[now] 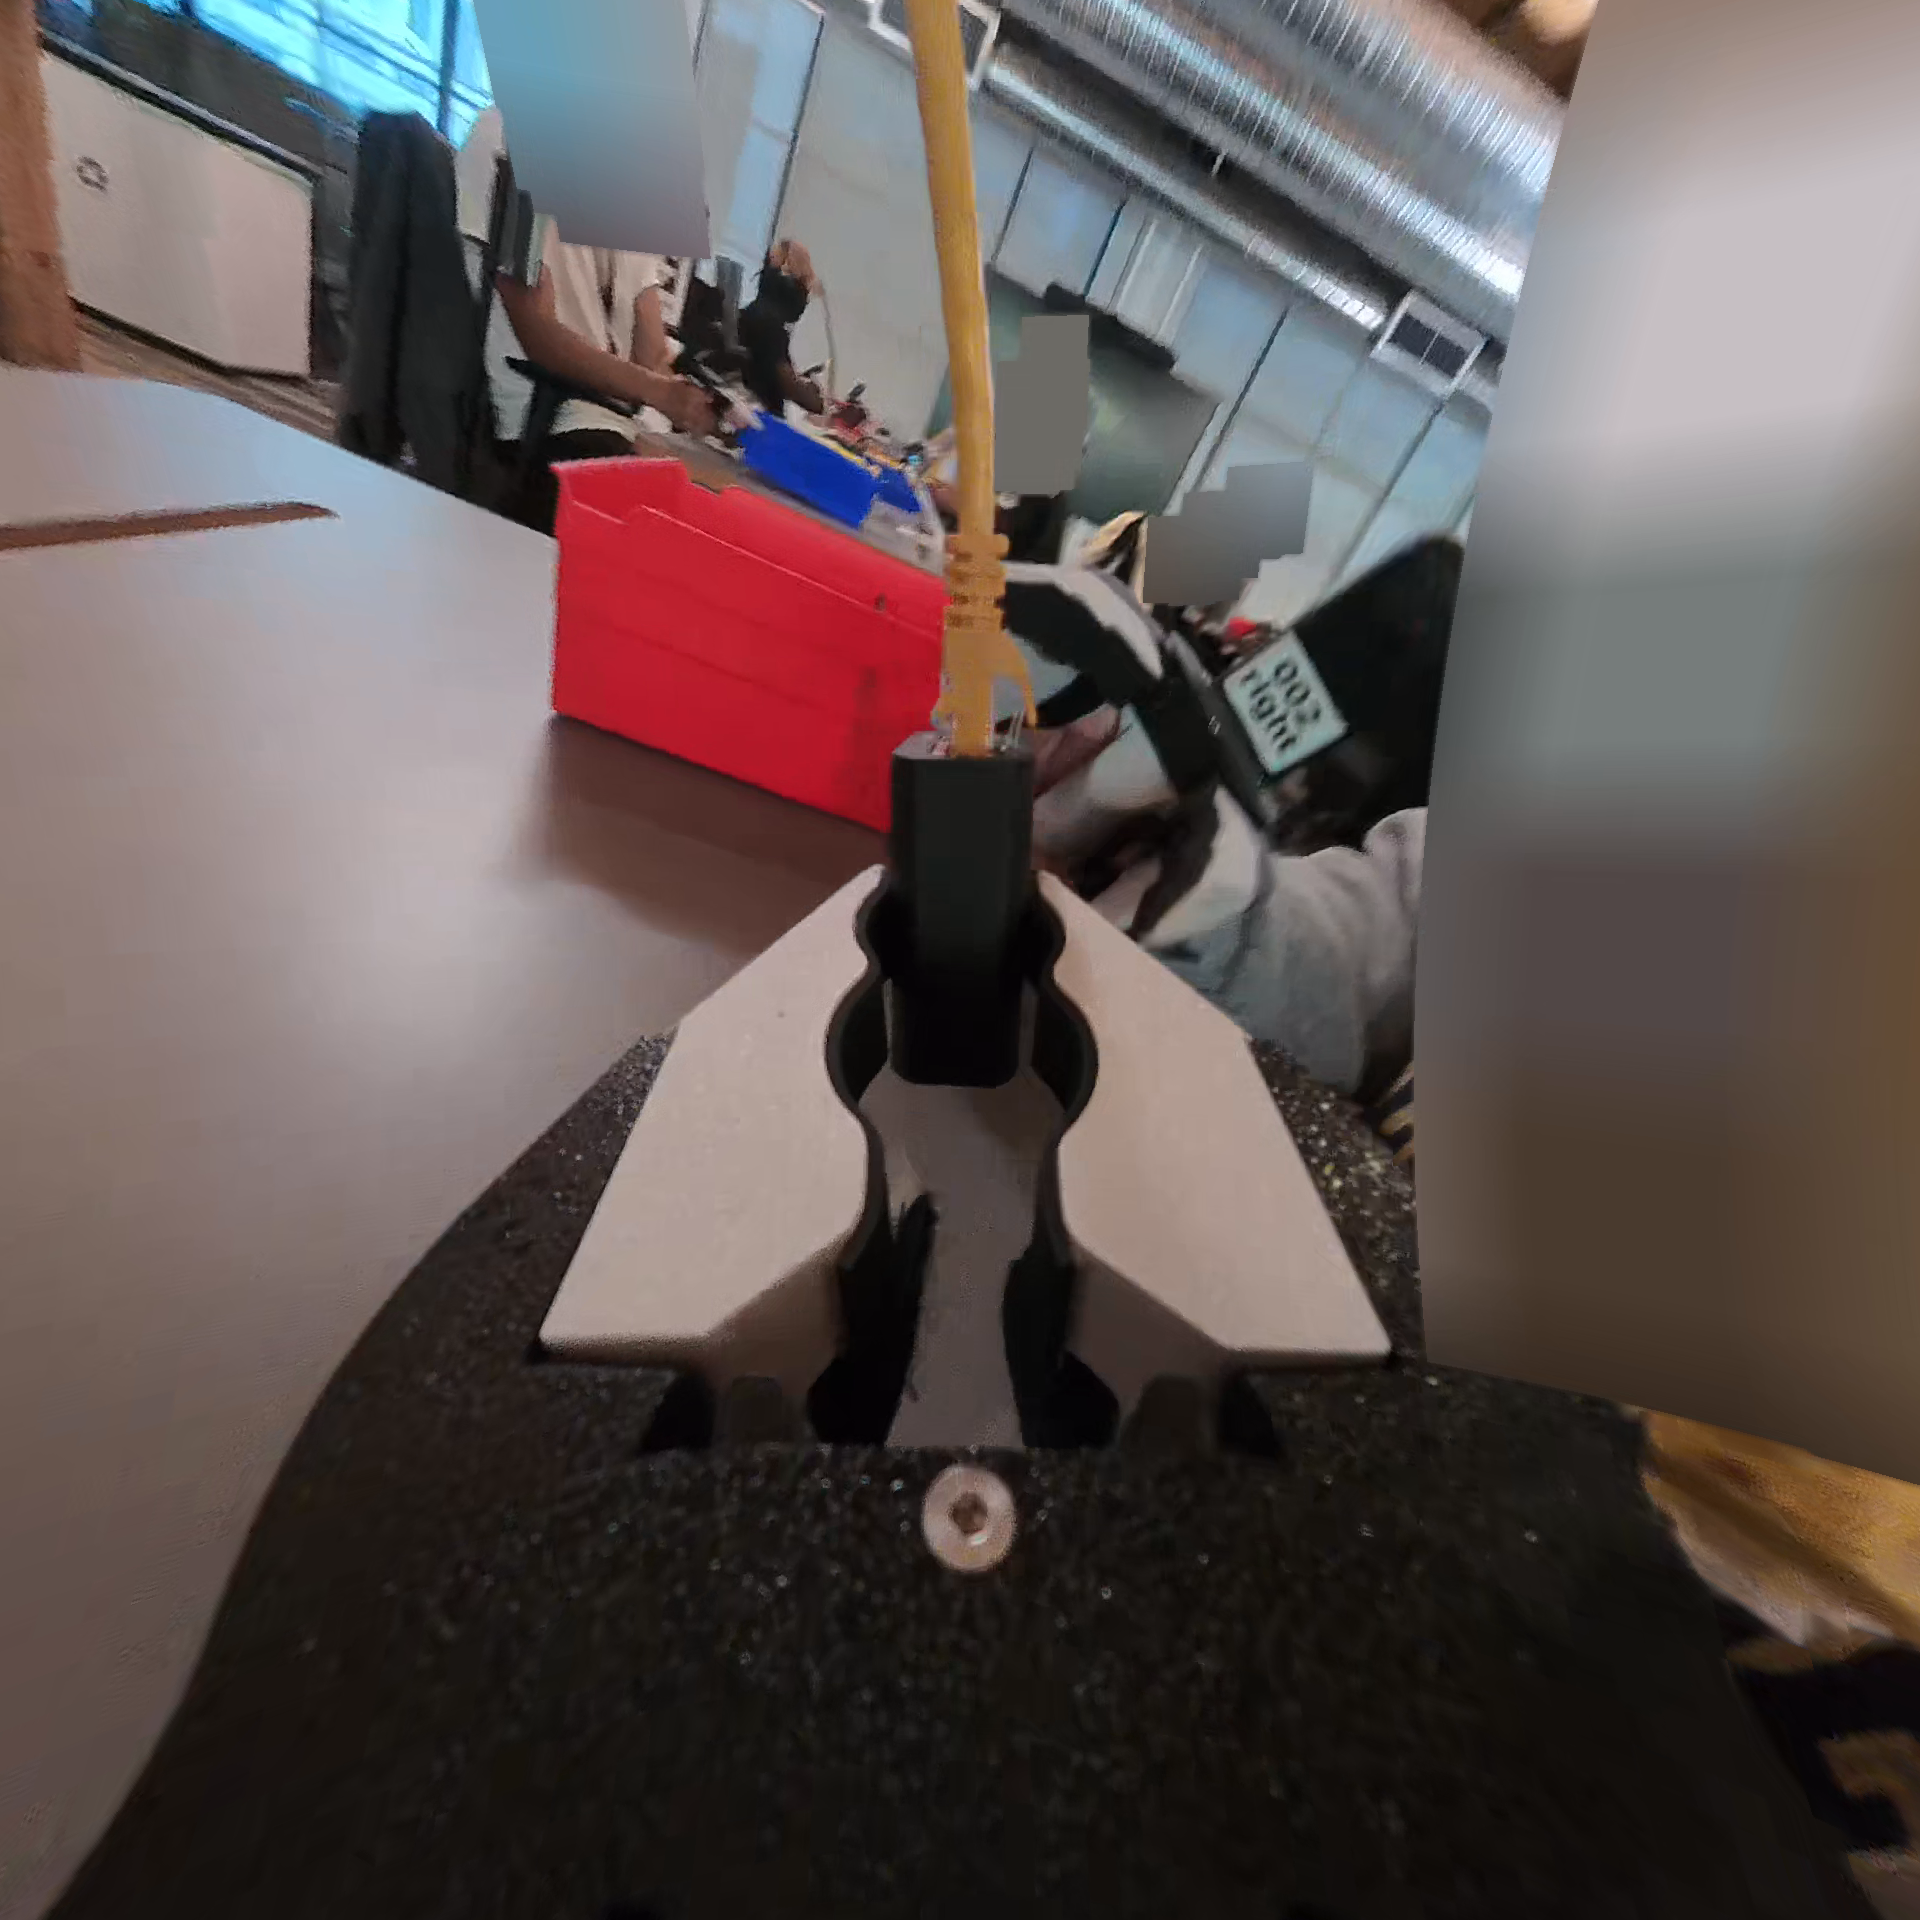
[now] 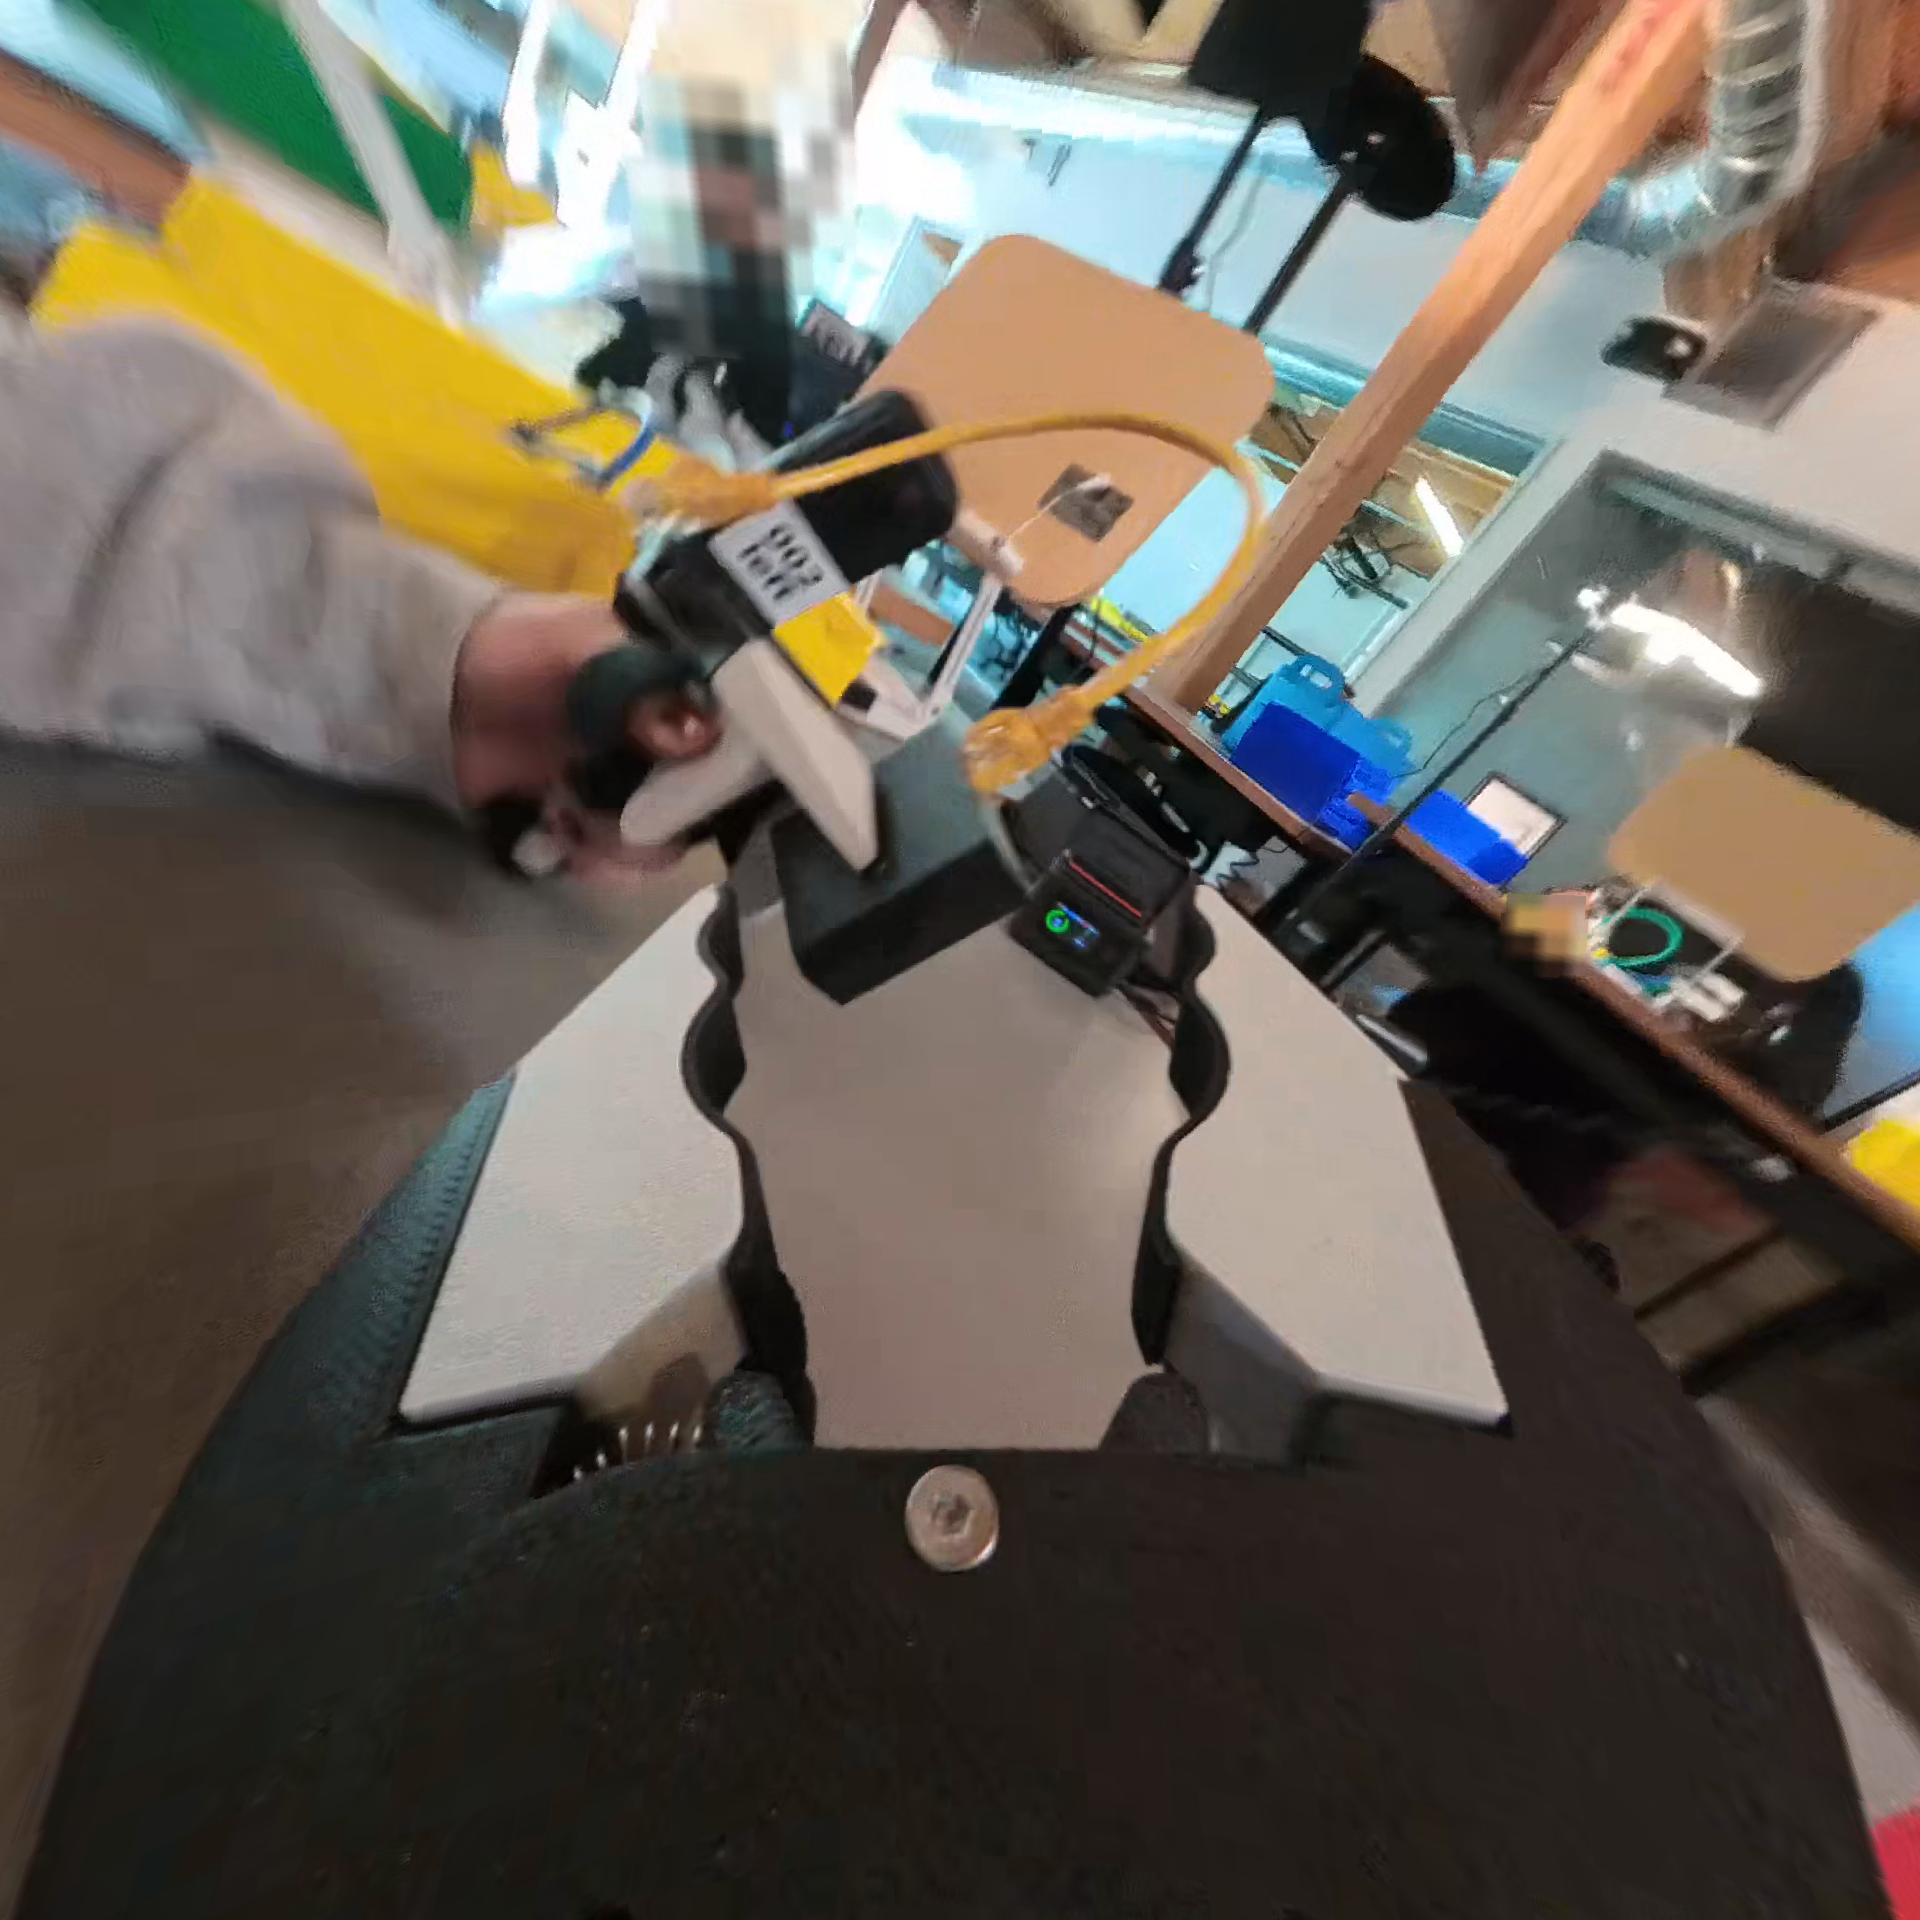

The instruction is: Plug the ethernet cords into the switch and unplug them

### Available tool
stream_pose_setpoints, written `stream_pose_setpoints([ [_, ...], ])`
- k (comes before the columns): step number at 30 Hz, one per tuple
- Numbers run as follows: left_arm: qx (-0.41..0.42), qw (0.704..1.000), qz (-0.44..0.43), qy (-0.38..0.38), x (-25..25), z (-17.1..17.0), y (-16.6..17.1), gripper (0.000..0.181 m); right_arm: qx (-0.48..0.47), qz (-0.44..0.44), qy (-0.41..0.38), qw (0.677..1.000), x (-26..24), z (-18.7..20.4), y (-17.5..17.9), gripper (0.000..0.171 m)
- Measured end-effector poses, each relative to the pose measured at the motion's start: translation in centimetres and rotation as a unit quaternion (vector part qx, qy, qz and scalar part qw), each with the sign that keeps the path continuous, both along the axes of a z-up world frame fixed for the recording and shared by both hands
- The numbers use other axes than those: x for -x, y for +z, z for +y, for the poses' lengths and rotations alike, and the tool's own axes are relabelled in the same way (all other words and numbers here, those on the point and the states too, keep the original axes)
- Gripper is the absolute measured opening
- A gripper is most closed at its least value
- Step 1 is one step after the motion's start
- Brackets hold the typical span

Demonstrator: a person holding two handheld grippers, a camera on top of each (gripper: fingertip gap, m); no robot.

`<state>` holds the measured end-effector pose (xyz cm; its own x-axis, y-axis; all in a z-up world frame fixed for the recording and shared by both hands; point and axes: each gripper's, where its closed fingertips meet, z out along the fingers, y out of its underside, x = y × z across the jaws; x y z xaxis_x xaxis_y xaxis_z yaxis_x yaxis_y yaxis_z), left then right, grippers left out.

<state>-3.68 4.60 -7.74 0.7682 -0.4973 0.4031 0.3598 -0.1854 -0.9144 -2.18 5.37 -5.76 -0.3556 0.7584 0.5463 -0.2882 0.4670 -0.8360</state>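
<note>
My left gripper (image 1: 961,914) is shut on a small black switch (image 1: 958,935) and holds it end-up above the table. A yellow ethernet cord (image 1: 961,312) rises from the switch, with its plug (image 1: 977,665) seated in the top end. In the right wrist view the switch (image 2: 894,904) sits in the left gripper's white fingers (image 2: 810,758). The cord (image 2: 1226,488) arches over to the plug (image 2: 1013,748) at the switch. My right gripper (image 2: 956,925) is open and empty, just short of the switch. Its finger (image 1: 1081,623) shows next to the plug.
A red bin (image 1: 727,644) and a blue bin (image 1: 810,468) stand on the dark table (image 1: 260,831). A small black device with lit indicators (image 2: 1091,914) sits past the switch. A grey-sleeved arm (image 2: 208,571) holds the left gripper. People sit at far tables.
</note>
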Motion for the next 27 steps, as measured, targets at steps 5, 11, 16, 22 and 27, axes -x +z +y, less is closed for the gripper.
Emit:
stream_pose_setpoints([
  [5, 0.034, 0.990, -0.095, -0.094, -2.3, -0.5, 0.2, 0.021, -0.128, 0.015, -0.005, 0.992, -0.1, -1.9, -2.1, 0.089],
  [11, 0.058, 0.972, -0.150, -0.171, -4.3, -1.1, 0.1, 0.022, -0.168, 0.036, 0.006, 0.985, -0.8, -2.4, -2.2, 0.058],
  [16, 0.083, 0.968, -0.161, -0.174, -4.3, -1.0, -0.6, 0.022, -0.167, 0.036, 0.029, 0.985, -1.3, -3.1, -2.2, 0.063],
  [22, 0.109, 0.965, -0.179, -0.159, -3.7, -0.5, -1.3, 0.022, -0.151, -0.021, 0.019, 0.988, -0.8, -2.6, -2.8, 0.057],
  [27, 0.091, 0.974, -0.162, -0.129, -3.3, 0.0, -1.1, 0.028, -0.011, -0.107, 0.043, 0.993, -0.2, -1.7, -2.5, 0.057],
])
